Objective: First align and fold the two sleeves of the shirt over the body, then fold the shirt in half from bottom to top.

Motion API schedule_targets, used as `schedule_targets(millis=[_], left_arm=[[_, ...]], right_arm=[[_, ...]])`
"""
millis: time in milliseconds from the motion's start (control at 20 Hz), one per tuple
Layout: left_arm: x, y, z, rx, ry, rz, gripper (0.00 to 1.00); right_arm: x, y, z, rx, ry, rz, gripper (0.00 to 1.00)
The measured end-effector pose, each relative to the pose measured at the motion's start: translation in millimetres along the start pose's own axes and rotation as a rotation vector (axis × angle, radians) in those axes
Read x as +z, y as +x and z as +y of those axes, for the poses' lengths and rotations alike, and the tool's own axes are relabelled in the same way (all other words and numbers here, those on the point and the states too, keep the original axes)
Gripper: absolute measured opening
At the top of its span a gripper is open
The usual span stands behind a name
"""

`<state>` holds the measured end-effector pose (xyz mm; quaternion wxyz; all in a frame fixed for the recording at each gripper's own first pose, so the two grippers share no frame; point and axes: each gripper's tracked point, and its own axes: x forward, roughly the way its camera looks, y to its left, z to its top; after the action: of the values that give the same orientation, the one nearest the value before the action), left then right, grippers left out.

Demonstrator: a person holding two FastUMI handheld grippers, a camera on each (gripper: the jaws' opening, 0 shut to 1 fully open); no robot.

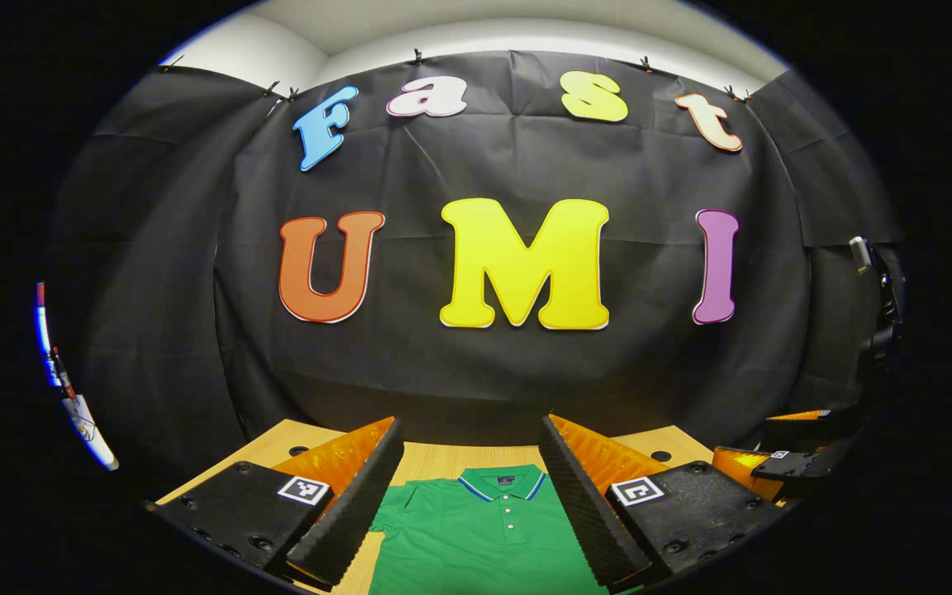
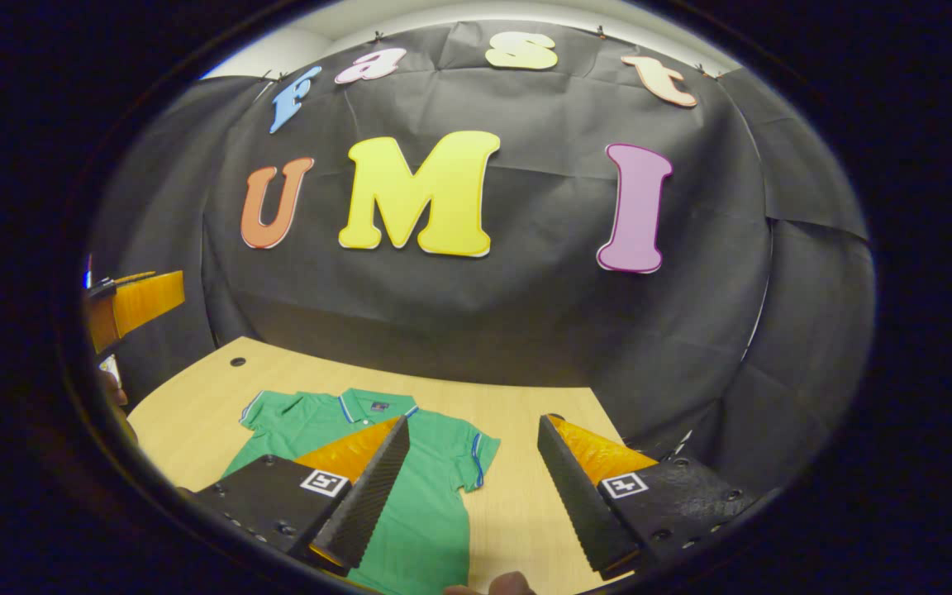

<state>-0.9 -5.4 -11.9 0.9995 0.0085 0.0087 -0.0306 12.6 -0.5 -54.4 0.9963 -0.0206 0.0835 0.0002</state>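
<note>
Both grippers, left gripper (image 1: 472, 496) and right gripper (image 2: 472, 487), are hovering wide open above the shirt (image 2: 410, 471), which is lying flat, collar pointing away

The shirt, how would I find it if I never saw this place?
Look below the black cloth wall to the wooden table. The shirt lies flat on it, collar toward the wall, sleeves spread out. It is bright green with buttons and thin blue-and-white stripes on its collar and sleeve ends.

Left tool (image 1: 471, 504) and right tool (image 2: 469, 496), jaws spread wide, apparently empty.
</note>
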Motion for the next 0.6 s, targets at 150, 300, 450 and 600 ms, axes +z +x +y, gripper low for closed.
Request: schedule_targets(millis=[150,300,450,600], left_arm=[[-1.6,1.1,0.2,0.009,-0.004,0.003,1.0],[-3.1,1.4,1.3,0.024,-0.004,0.011,1.0],[-3.2,1.9,2.2,0.036,-0.001,0.014,1.0],[-3.6,2.0,2.4,0.042,0.004,0.018,1.0]], right_arm=[[-7.8,8.9,-0.1,0.012,-0.001,0.031,0.95],[-18.3,24.1,-3.8,0.02,0.014,0.072,0.95],[-32.8,37.9,-7.3,0.029,0.04,0.126,0.97],[-48.8,50.4,-9.2,0.037,0.044,0.175,0.97]])
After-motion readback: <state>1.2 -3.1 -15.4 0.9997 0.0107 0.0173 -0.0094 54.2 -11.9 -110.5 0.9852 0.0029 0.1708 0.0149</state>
